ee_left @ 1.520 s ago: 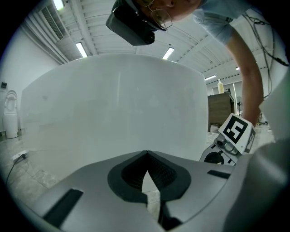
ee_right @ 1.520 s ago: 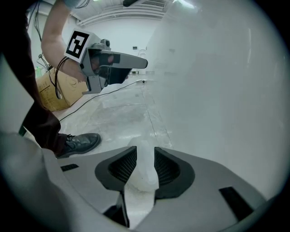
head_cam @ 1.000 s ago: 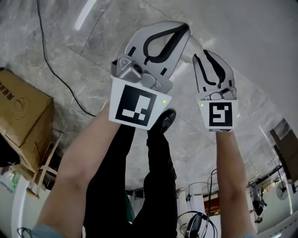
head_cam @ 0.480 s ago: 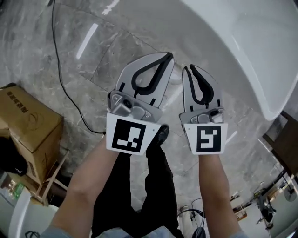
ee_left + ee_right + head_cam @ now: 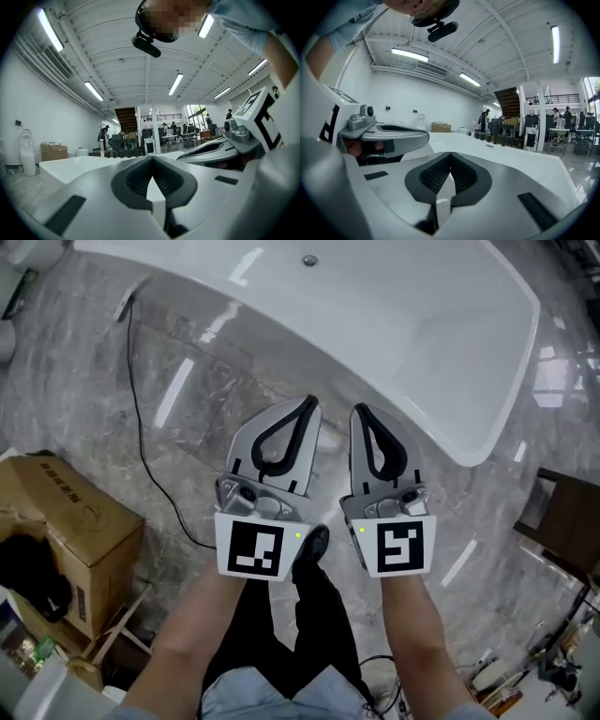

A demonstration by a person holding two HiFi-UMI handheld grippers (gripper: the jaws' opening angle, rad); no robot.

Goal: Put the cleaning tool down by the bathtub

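The white bathtub point(image 5: 450, 324) runs across the top of the head view, with its drain near the far end. My left gripper point(image 5: 309, 401) and right gripper point(image 5: 359, 410) are held side by side above the grey marble floor, just in front of the tub and pointing at it. Both are shut with nothing between the pads. The right jaws have just been closing, empty. In the left gripper view my left gripper point(image 5: 151, 157) looks level over the tub's rim point(image 5: 75, 164). The right gripper point(image 5: 450, 153) sees the tub point(image 5: 511, 154) too. No cleaning tool shows in any view.
A cardboard box point(image 5: 66, 521) stands on the floor at the left. A black cable point(image 5: 141, 427) trails past it. A dark piece of furniture point(image 5: 562, 521) is at the right edge. The person's legs and a shoe point(image 5: 309, 545) are under the grippers.
The grippers have risen, and the whole bathtub has come into view beyond them. They sit closer together and lower in the picture. The right jaws have closed.
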